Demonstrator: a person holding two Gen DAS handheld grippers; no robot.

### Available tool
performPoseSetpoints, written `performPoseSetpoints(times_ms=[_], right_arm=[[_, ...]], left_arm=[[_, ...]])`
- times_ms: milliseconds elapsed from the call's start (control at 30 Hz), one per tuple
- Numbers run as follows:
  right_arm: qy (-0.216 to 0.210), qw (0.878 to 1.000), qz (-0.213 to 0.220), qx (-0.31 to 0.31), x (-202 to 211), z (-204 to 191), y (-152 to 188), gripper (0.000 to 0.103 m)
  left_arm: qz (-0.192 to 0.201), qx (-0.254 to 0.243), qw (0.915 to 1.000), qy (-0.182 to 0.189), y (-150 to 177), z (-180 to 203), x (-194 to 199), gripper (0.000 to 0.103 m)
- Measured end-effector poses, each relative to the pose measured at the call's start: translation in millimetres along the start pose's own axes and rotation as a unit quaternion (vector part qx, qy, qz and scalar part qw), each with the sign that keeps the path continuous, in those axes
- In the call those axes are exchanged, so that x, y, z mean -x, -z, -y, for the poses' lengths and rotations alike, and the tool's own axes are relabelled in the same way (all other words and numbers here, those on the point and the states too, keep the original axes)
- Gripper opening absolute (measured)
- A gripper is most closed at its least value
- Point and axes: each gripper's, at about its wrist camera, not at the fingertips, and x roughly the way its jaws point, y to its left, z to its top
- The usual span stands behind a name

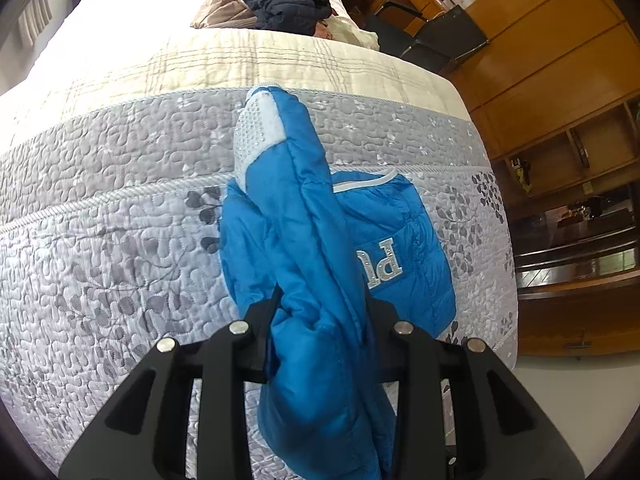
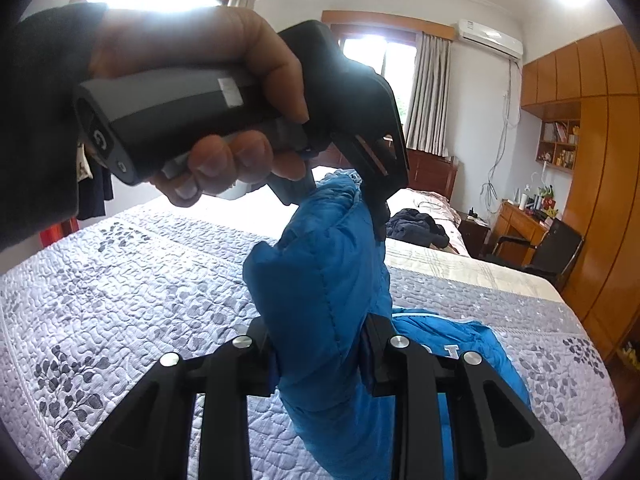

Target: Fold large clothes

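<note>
A bright blue padded jacket (image 1: 304,240) with silver letters and a white studded patch hangs lifted above the grey floral quilt (image 1: 120,264). My left gripper (image 1: 320,316) is shut on a thick fold of it. In the right wrist view my right gripper (image 2: 320,344) is shut on another bunched part of the blue jacket (image 2: 320,280). A hand holds the left gripper (image 2: 340,184) just above, which pinches the same fabric at its top. The rest of the jacket lies on the quilt (image 2: 140,280) at lower right.
A heap of dark and tan clothes (image 1: 276,4) lies farther up the bed. A black chair (image 2: 548,248), a wooden desk (image 2: 516,216) and tall wooden wardrobes (image 2: 600,184) stand to the right of the bed. The bed's right edge drops to the floor.
</note>
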Motion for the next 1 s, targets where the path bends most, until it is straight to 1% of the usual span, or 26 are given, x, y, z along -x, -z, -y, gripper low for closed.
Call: performPoseSetpoints(times_ms=[233,567,800,1000], right_arm=[[0.0,1.0,0.004,-0.023,7,29,4,0.03],[0.015,0.999,-0.005,-0.05,10,69,19,0.03],[0.022,0.998,-0.01,-0.061,11,91,28,0.029],[0.024,0.997,-0.012,-0.071,9,105,36,0.029]], left_arm=[[-0.006,-0.019,0.9997,-0.014,-6,39,-12,0.031],[-0.024,-0.049,0.9982,-0.022,-15,89,-51,0.031],[-0.036,-0.061,0.9971,-0.027,-19,110,-77,0.031],[-0.046,-0.064,0.9965,-0.026,-23,117,-95,0.031]])
